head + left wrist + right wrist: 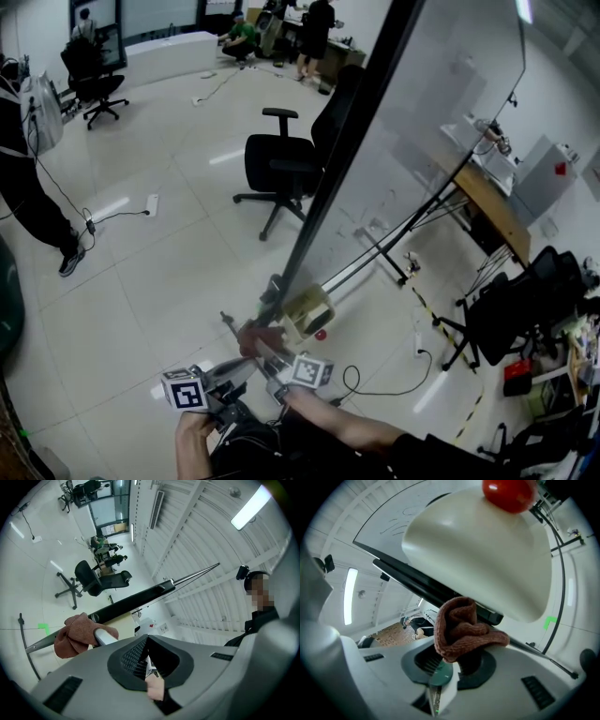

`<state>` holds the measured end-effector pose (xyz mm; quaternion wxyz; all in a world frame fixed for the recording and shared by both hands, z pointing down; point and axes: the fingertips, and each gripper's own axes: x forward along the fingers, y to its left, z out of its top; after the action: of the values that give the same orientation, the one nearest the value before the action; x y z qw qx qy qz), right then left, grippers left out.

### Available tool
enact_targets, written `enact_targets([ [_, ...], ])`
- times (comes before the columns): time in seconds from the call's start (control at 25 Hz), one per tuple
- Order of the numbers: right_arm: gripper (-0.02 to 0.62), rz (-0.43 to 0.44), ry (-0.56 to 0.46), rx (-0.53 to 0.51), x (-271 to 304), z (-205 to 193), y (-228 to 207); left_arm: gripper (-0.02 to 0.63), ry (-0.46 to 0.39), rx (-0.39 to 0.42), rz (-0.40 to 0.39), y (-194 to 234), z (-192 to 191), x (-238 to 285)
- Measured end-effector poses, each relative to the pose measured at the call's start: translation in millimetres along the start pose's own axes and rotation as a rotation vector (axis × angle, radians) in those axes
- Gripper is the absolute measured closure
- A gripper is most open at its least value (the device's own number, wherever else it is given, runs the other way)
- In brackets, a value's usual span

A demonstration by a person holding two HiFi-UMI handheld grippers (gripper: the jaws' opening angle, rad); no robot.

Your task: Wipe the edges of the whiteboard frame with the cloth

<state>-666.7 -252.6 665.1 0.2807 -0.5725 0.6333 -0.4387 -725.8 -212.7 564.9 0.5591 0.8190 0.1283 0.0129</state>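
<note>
Cloth, brown and bunched, sits pinched tight in my right gripper, low in the middle of the head view, against the black whiteboard frame near its bottom end. My left gripper is closed with nothing in it, just beside the right one.
</note>
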Motion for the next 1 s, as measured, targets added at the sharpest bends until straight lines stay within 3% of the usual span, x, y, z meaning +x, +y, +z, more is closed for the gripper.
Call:
enact_targets([
  [0.2, 0.517, 0.096, -0.054, -0.02, 3.6, 22.5, 43.3, 0.609, 0.006, 0.024, -0.024, -12.1, 4.9, 1.1],
  [0.4, 0.517, 0.104, -0.104, 0.014, 3.3, 37.8, 57.5, 0.609, 0.003, 0.041, -0.041, -23.5, 9.4, 5.7],
  [0.6, 0.515, 0.143, -0.114, -0.079, -2.5, 54.2, 85.6, 0.609, 0.001, 0.081, -0.039, -41.6, 17.7, 9.3],
  [1.0, 0.515, 0.216, -0.149, -0.105, -11.7, 75.0, 122.6, 0.609, 0.015, 0.153, -0.078, -74.0, 29.0, 21.0],
])
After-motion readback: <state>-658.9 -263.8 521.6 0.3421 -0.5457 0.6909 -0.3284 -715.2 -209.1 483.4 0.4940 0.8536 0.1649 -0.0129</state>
